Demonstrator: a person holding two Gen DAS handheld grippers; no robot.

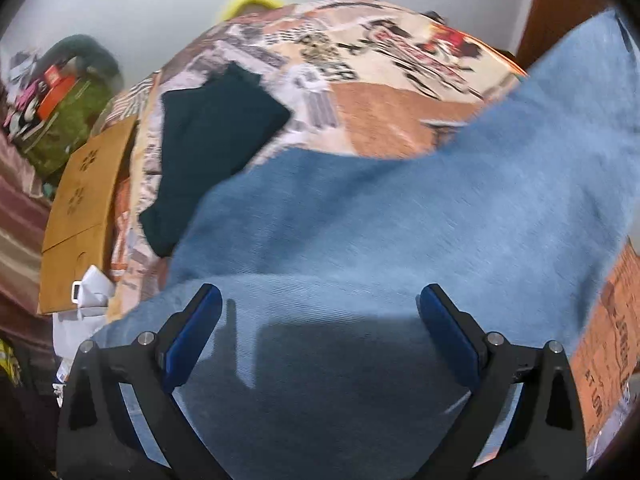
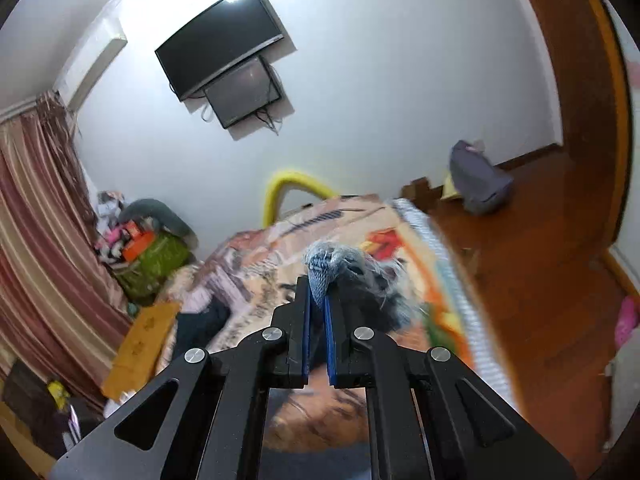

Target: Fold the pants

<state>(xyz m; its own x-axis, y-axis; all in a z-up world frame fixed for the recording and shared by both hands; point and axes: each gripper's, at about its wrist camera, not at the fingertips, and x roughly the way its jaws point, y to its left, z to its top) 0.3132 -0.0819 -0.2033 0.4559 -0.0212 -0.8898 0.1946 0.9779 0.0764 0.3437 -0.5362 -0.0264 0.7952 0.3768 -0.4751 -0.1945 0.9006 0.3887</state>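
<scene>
Right under your left gripper (image 1: 319, 312) lies the light-blue denim of the pants (image 1: 400, 216), spread over the patterned bedspread (image 1: 384, 116); the jaws stand wide apart with cloth between the pads but nothing pinched. Your right gripper (image 2: 319, 300) is clamped narrow on a frayed tuft of the same denim, held up above the bed. That tuft is the weak spot: only a small bunch of hem and loose threads sits between the blue pads, so a hard pull could let it slide out and drop the leg mid-fold. The other risk is on the left: if you close there without pressing down, you may catch only the top layer, or snag the bedspread too. A dark folded garment (image 1: 212, 144) lies near the pants' edge and could get dragged along.
</scene>
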